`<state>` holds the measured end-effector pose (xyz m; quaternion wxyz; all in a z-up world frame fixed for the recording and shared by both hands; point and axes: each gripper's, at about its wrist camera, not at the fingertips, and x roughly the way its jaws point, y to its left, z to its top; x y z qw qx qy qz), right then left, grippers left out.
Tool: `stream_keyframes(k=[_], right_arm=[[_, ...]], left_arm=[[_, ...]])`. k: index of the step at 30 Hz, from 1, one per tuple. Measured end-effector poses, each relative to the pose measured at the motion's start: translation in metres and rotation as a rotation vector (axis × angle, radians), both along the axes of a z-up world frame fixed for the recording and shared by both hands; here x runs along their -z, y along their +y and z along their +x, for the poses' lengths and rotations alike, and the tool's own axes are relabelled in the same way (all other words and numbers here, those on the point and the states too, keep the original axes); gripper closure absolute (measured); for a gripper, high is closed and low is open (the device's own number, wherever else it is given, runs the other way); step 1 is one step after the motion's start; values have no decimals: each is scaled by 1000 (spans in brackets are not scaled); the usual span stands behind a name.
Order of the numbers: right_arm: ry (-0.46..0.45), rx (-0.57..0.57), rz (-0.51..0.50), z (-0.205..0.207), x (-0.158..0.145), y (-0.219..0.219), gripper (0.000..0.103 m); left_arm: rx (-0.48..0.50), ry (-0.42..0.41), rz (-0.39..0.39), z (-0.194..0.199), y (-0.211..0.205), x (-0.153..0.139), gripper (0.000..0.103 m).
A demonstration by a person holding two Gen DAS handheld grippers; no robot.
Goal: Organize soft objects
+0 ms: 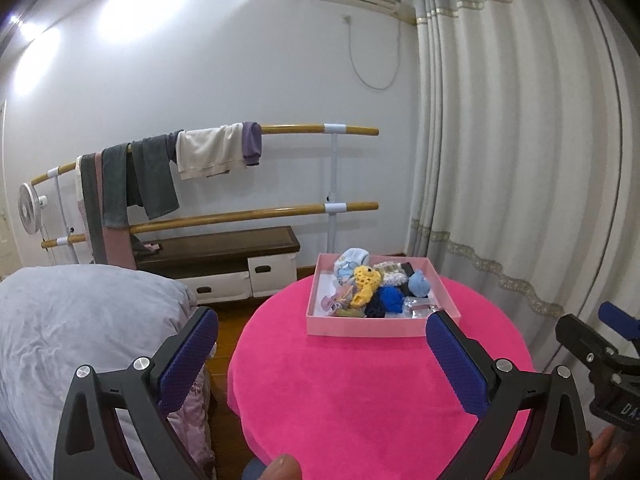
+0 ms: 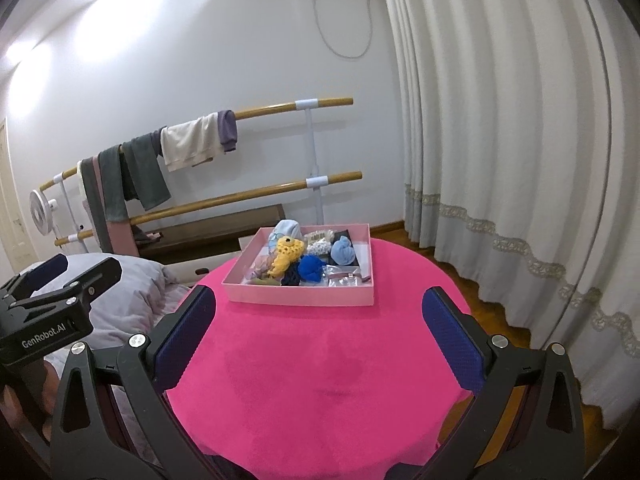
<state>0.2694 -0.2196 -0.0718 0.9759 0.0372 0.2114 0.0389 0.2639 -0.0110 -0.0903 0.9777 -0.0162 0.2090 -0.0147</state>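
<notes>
At the middle of both wrist views sits a round surface (image 1: pixel 360 380) covered in bright pink cloth, and on its far part rests a shallow pink box (image 1: pixel 362 328) holding the soft objects. Inside the box lie a yellow knitted piece (image 1: pixel 366 280), a deep blue bundle (image 1: pixel 391 299), a pale blue bundle (image 1: pixel 419 283), a light blue printed item (image 1: pixel 350 262) at the far left corner, a white lacy piece (image 1: pixel 394 276), and some pinkish fabric (image 1: pixel 338 300) at the near left; a clear plastic packet (image 1: pixel 418 305) sits at the near right.

The left gripper (image 1: pixel 322 334) fills the lower part of its frame, its blue-padded fingers (image 1: pixel 188 356) spread wide and holding nothing, hanging above the near half of the surface short of the box. The right gripper (image 2: pixel 319 316) is likewise spread wide and empty, low in its own frame, with the box just beyond its fingertips.

Left of the surface lies a bed with a grey cover (image 1: pixel 80 328). Behind, clothes (image 1: pixel 152 176) hang over wooden rails (image 1: pixel 312 129) against the white wall, and curtains (image 1: pixel 520 140) fill the right side.
</notes>
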Motion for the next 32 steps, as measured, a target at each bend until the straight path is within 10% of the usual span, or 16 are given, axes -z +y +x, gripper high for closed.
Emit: stream_keyframes(k=[32], right_arm=[[-10,1,-20,-3,-4,8,0]], left_arm=[[1,-20,-7,1,-4,5,0]])
